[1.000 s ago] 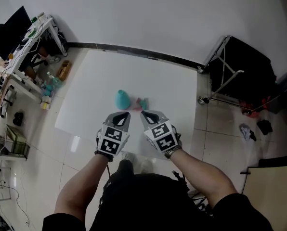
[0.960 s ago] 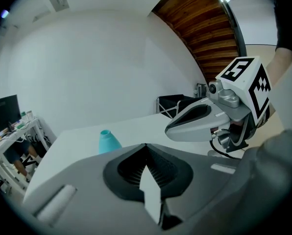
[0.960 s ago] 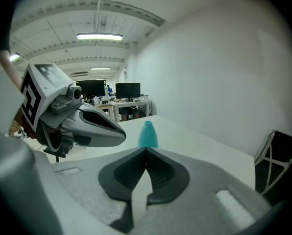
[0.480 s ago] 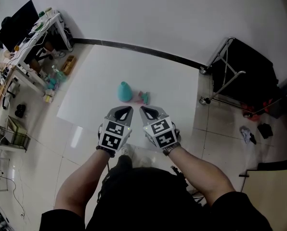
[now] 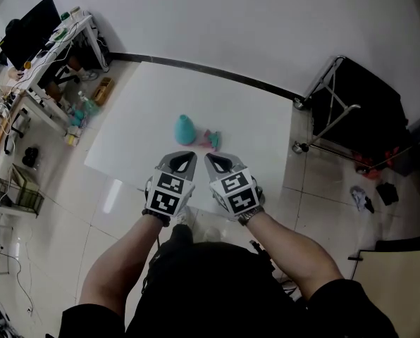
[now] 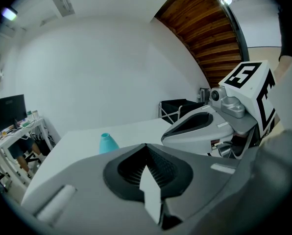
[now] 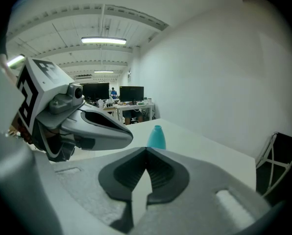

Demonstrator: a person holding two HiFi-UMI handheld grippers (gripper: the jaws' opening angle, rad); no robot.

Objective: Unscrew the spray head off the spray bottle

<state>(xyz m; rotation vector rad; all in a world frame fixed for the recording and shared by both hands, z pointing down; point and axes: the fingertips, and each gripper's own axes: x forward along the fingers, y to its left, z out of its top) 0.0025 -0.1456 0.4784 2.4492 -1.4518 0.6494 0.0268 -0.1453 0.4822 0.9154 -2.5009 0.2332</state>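
Jaws on both grippers are pressed together with nothing between them. The left gripper and the right gripper hover side by side over the near edge of the white table, their tips angled toward each other and close together. The teal spray bottle stands upright on the table, well beyond both tips, slightly left of the left jaws' line and slightly right of the right jaws' line. The pink-and-teal spray head lies off the bottle, just beside it, ahead of the right jaws
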